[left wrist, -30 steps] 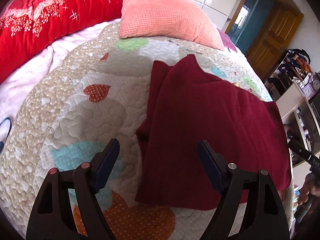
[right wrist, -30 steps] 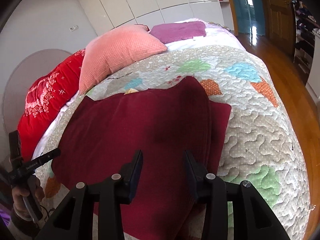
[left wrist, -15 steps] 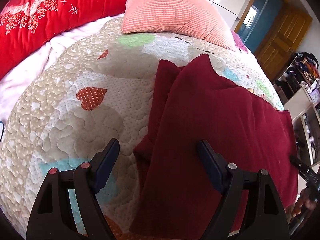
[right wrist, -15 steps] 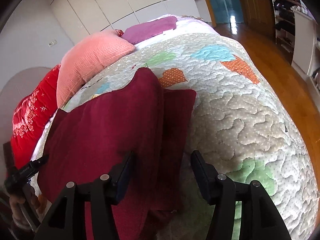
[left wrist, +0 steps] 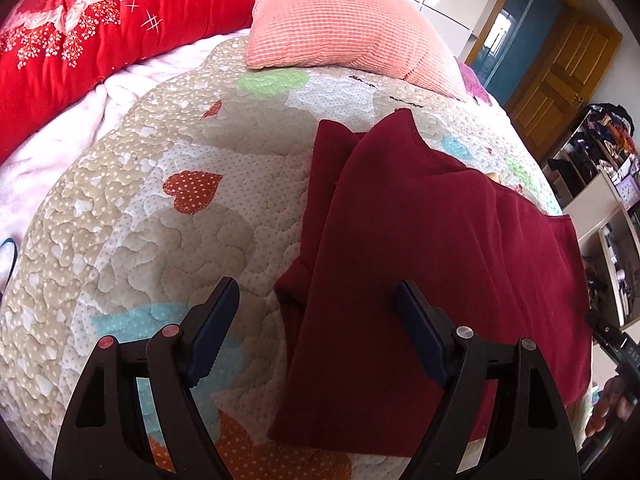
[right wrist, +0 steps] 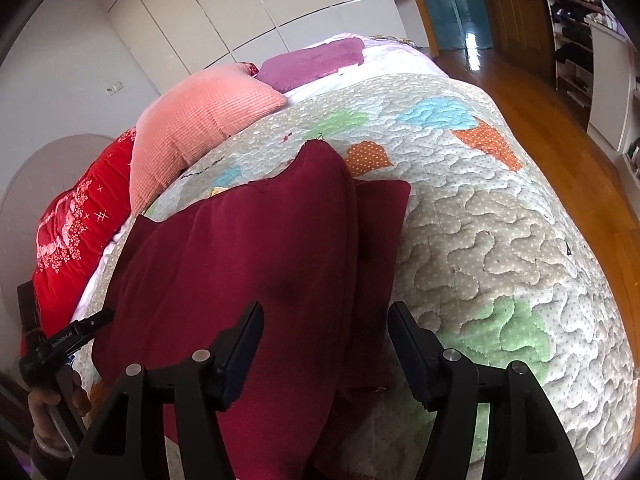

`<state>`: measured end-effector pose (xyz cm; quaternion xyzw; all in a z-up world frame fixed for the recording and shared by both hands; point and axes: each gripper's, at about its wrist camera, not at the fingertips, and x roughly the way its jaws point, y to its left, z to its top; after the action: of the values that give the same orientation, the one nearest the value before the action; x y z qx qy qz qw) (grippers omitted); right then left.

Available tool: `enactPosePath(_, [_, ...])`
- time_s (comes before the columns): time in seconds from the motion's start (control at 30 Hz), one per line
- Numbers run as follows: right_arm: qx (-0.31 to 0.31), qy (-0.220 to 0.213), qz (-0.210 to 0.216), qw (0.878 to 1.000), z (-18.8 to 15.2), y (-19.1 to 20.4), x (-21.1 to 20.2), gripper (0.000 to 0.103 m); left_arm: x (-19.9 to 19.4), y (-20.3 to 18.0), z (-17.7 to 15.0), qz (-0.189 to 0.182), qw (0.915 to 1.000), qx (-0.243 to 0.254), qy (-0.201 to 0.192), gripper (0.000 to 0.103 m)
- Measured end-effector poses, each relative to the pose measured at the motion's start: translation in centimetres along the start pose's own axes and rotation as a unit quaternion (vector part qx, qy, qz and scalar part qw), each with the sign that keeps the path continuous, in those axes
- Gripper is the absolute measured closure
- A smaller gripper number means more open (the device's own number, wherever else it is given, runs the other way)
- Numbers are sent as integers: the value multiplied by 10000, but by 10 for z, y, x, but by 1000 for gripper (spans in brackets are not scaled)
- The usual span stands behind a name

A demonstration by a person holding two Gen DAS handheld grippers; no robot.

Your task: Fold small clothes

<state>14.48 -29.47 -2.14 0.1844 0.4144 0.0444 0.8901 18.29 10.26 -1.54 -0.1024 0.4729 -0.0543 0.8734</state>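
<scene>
A dark red garment (left wrist: 432,248) lies flat on the quilted bed, with a narrower folded layer along its left side. It also shows in the right wrist view (right wrist: 256,264), where the narrower layer lies on its right. My left gripper (left wrist: 316,316) is open and empty, hovering over the garment's near left edge. My right gripper (right wrist: 326,340) is open and empty, above the garment's near right edge. Each gripper shows at the edge of the other's view, the right one (left wrist: 616,352) and the left one (right wrist: 64,340).
The quilt (left wrist: 160,208) with coloured hearts covers the bed. A pink pillow (left wrist: 344,20) and a red floral blanket (left wrist: 80,40) lie at the head, with a purple pillow (right wrist: 316,60) further back. Wooden floor (right wrist: 560,128), doors and shelves stand to the right.
My right gripper has opened wider and shifted toward the garment's right edge. My left gripper stayed open; its view first moved in over the garment's left edge, then back a little.
</scene>
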Motion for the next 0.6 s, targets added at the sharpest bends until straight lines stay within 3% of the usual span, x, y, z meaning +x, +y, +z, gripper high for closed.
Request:
enactPosePath(0.23, [-595,-70,282,9978,2,54,-7,40,-13,11,-10,-185,9994,-261,-96,22])
enactPosePath(0.4, [-908,-133,153,9957,8,88,4,40,-14,19,-24,-169,9991,-355,-129,22])
enactPosePath(0.47, [-1033,-170,-37,9945,14,96,6,41,-11,21,-26,-165,9993,-332,-99,22])
enactPosePath(0.6, [-946,-580,-829,9904,26,81,-14,40,-7,26,-28,-330,9987,-365,-98,22])
